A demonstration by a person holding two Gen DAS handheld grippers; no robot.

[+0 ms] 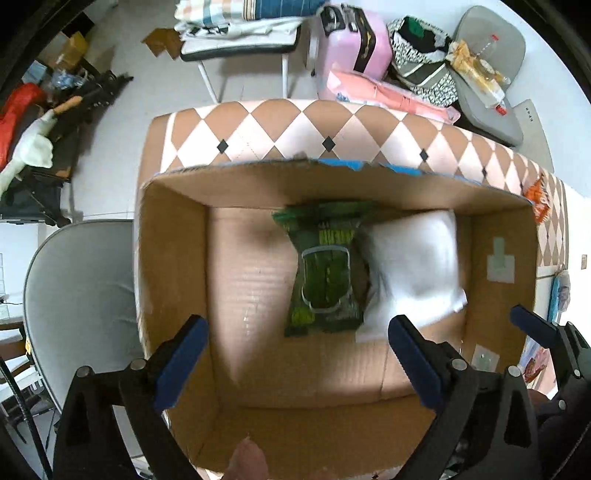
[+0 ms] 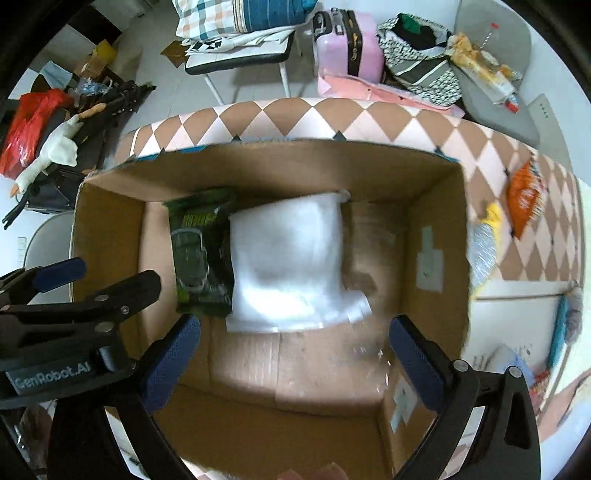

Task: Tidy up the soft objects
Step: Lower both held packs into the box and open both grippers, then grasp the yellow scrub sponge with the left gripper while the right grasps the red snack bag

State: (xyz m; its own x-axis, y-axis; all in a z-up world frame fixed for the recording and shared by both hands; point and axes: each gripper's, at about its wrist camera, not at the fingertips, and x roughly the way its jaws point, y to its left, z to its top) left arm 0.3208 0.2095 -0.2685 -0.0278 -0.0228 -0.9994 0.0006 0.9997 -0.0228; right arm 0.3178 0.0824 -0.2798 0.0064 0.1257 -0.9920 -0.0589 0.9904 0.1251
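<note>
An open cardboard box (image 1: 173,258) (image 2: 436,206) stands on a table with a pink and brown diamond cloth (image 1: 280,125) (image 2: 295,118). Inside lie a green snack packet (image 1: 325,269) (image 2: 201,254) and a white soft pack (image 1: 417,266) (image 2: 291,266), side by side and touching. My left gripper (image 1: 297,350) is open and empty above the box's near side. My right gripper (image 2: 295,354) is open and empty above the box, to the right of the left one. An orange packet (image 2: 522,199) and a silver and yellow packet (image 2: 484,247) lie on the cloth right of the box.
A grey chair (image 1: 77,295) stands left of the table. Behind the table are a chair with folded cloths (image 2: 240,33), a pink suitcase (image 2: 347,44), a patterned bag (image 2: 421,55) and a grey seat with items (image 2: 495,74). A toy goose (image 2: 51,151) lies far left.
</note>
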